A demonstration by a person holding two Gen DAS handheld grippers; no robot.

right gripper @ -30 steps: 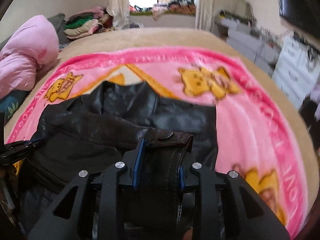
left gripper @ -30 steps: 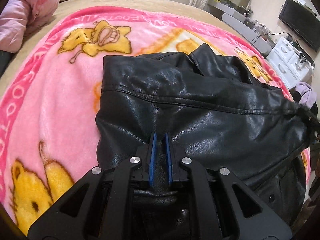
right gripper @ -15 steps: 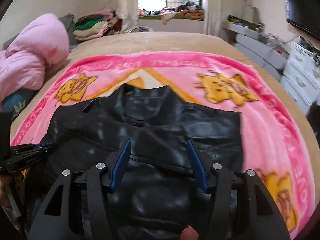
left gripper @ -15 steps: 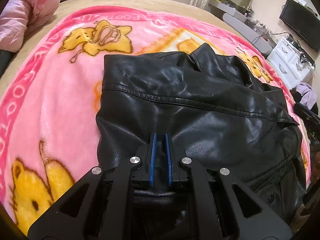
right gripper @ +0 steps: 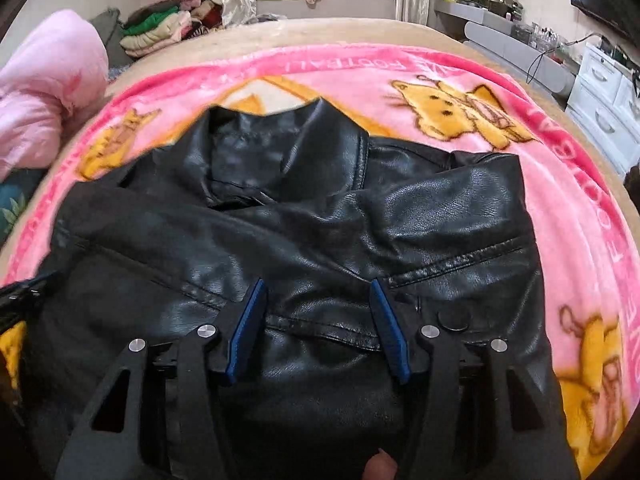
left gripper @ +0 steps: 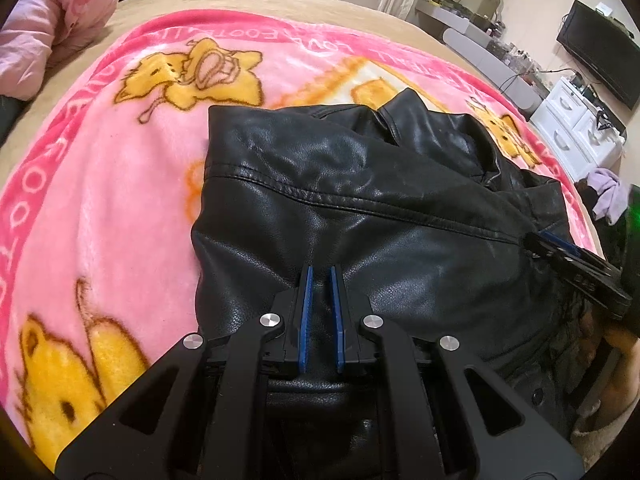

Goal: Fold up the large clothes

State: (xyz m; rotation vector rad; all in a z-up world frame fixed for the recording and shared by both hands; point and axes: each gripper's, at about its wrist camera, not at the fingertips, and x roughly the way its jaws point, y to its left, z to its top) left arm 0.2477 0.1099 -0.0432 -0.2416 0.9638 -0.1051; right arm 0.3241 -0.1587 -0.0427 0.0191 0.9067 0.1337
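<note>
A black leather jacket [left gripper: 360, 208] lies on a pink cartoon blanket [left gripper: 100, 200], collar [right gripper: 288, 140] toward the far side, with a sleeve folded across its front. My left gripper [left gripper: 320, 270] is shut on a fold of leather at the jacket's near left edge. In the right wrist view the jacket [right gripper: 320, 220] fills the middle. My right gripper [right gripper: 317, 284] hovers open just above the jacket's lower front; its blue pads are wide apart and press on nothing. The right gripper [left gripper: 576, 264] also shows at the jacket's right edge in the left wrist view.
The blanket [right gripper: 560, 200] covers a beige bed [right gripper: 320, 30]. A pink quilt [right gripper: 44, 92] lies at the far left and a pile of folded clothes [right gripper: 160, 32] behind it. White drawers [right gripper: 608, 108] and a dark screen [left gripper: 600, 60] stand to the right of the bed.
My right gripper has let go of the sleeve cuff it held, opened wide and sunk closer to the jacket. The sleeve now lies flat. The left gripper has not moved.
</note>
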